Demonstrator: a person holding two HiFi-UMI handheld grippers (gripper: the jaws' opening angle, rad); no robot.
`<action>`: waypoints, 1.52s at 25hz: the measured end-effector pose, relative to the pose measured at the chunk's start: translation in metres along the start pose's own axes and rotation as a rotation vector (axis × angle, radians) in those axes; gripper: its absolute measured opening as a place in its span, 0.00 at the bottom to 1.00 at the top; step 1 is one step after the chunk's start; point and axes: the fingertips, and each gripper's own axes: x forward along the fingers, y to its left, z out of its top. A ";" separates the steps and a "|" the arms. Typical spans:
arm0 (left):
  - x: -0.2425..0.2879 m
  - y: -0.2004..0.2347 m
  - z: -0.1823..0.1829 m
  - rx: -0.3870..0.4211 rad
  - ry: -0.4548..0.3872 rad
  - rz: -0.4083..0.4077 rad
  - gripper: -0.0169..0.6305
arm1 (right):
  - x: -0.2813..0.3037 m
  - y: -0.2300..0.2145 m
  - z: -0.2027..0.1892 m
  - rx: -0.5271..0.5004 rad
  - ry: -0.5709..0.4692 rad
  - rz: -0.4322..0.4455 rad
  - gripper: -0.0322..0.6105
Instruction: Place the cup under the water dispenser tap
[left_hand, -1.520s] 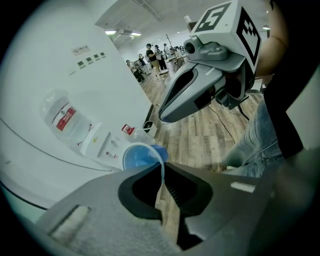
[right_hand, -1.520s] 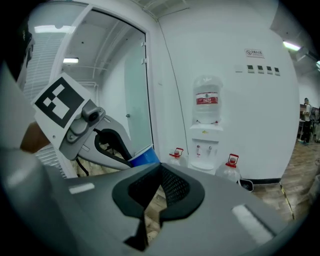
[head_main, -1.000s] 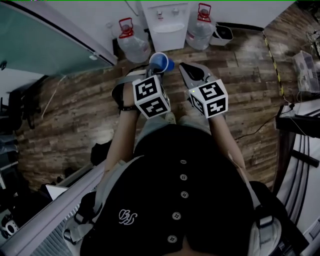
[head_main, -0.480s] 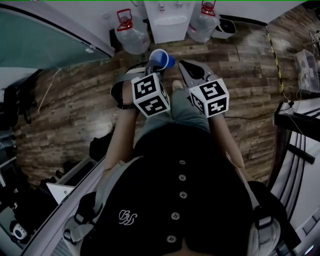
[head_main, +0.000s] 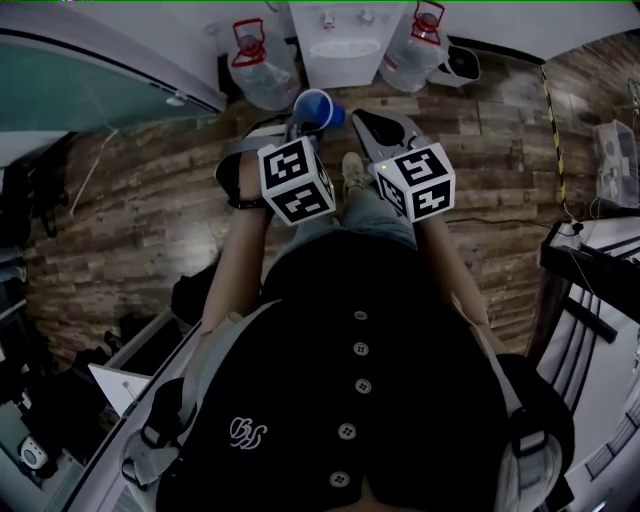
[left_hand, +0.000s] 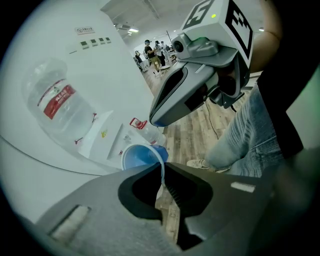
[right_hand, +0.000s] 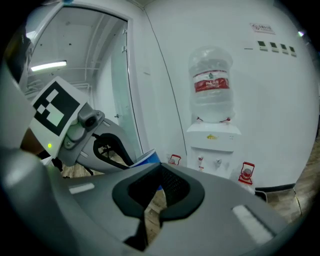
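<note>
A blue cup (head_main: 318, 108) hangs over the wooden floor just short of the white water dispenser (head_main: 340, 40). My left gripper (head_main: 303, 125) is shut on the cup's rim; in the left gripper view the thin rim (left_hand: 161, 167) is pinched between the jaws and the cup (left_hand: 142, 155) tilts toward the dispenser (left_hand: 105, 137). My right gripper (head_main: 362, 118) is beside it on the right, shut with nothing in it. In the right gripper view the dispenser (right_hand: 212, 137) stands ahead with a bottle (right_hand: 212, 82) on top and its taps (right_hand: 201, 161) low on the front; the cup (right_hand: 147, 159) shows at left.
Large water bottles with red handles (head_main: 262, 70) (head_main: 420, 45) stand on the floor either side of the dispenser. A small bin (head_main: 462, 65) sits at its right. A glass partition (head_main: 90, 70) runs along the left. My shoe (head_main: 352, 170) is under the grippers.
Both grippers have moved forward toward the dispenser, the left one still holding the cup. The dispenser and floor bottles now sit closer to the cup.
</note>
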 end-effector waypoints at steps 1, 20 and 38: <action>0.005 0.008 0.002 -0.007 0.002 -0.001 0.06 | 0.006 -0.008 0.004 -0.006 0.006 0.008 0.05; 0.069 0.101 0.037 -0.092 0.063 -0.016 0.06 | 0.071 -0.111 0.042 -0.048 0.057 0.110 0.05; 0.088 0.114 0.037 -0.019 0.071 -0.086 0.06 | 0.086 -0.134 0.041 0.024 0.066 0.043 0.05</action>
